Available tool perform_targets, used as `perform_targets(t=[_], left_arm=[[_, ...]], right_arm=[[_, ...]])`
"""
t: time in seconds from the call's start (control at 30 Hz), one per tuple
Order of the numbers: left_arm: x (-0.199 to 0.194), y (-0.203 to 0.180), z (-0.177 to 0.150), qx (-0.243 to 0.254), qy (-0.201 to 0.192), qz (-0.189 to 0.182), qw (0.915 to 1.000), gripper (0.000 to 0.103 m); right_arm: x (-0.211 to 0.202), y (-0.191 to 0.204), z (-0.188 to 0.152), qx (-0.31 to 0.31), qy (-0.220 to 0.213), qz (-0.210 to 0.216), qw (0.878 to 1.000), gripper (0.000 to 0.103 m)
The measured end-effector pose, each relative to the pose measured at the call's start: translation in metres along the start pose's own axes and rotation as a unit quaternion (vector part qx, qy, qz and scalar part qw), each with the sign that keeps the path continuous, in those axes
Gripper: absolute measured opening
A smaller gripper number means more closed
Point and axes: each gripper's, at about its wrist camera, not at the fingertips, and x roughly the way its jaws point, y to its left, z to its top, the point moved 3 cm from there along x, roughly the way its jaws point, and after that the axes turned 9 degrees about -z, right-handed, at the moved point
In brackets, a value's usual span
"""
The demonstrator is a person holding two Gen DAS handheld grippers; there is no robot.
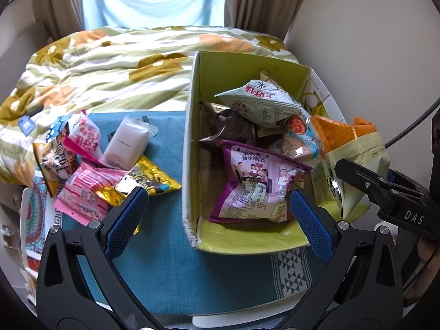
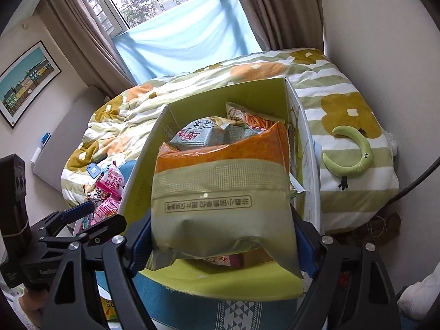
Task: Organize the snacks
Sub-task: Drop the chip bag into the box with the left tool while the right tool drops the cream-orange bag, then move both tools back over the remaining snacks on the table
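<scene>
A blue-clothed desk (image 1: pixel 165 261) is carrying one box (image 1: pixel 192 137). The left claw (image 1: pixel 217 217) is gaping, released; the right claw (image 2: pixel 220 236) is grasping one orange-topped bag (image 2: pixel 222 192).

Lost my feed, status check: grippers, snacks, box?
Left gripper open, empty. Right gripper shut on olive-and-orange bag, over box. Loose packets still outside on blue cloth.

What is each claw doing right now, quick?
Left claw: open, holding nothing, above the box.
Right claw: closed on the orange-and-green snack bag, over the box.
</scene>
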Motion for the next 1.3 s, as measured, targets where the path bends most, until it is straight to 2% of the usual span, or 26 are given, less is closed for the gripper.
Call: perform_targets(t=[0.07,0.2,0.33,0.47,0.6,0.7,0.83,1.07,1.3], left_arm=[[-0.003,0.005,-0.005,-0.004,0.002,0.001,1.0,0.102],[-0.009,0.011,-0.014,-0.01,-0.002,0.001,0.9999,0.102],[-0.016,0.016,-0.023,-0.018,-0.007,-0.005,0.9998,0.102],[-0.024,0.019,-0.027,-0.021,-0.014,-0.009,0.9996,0.102],[-0.039,0.022,-0.029,-0.022,-0.028,-0.004,0.9994,0.102],[-0.053,0.026,-0.03,-0.025,-0.04,0.006,0.9989,0.102],[-0.073,0.039,-0.033,-0.03,-0.053,0.029,0.9977,0.102],[-0.109,0.081,-0.039,-0.05,-0.069,0.058,0.9948,0.102],[-0.127,0.145,-0.034,-0.044,-0.079,0.053,0.9945,0.102]], right_arm=[[0.005,-0.001,-0.003,-0.002,0.005,-0.006,1.0,0.086],[0.003,-0.004,-0.012,0.001,-0.008,-0.017,1.0,0.102],[-0.01,-0.002,-0.021,-0.014,-0.04,-0.028,0.999,0.102],[-0.016,0.002,-0.026,-0.028,-0.044,-0.029,0.998,0.102],[-0.023,0.005,-0.027,-0.018,-0.042,-0.018,0.999,0.102],[-0.029,0.01,-0.026,-0.015,-0.038,-0.009,0.999,0.102],[-0.039,0.022,-0.023,-0.033,-0.054,0.002,0.998,0.102],[-0.048,0.056,-0.011,-0.054,-0.072,0.033,0.995,0.102],[-0.048,0.114,-0.005,-0.079,-0.084,0.037,0.993,0.102]])
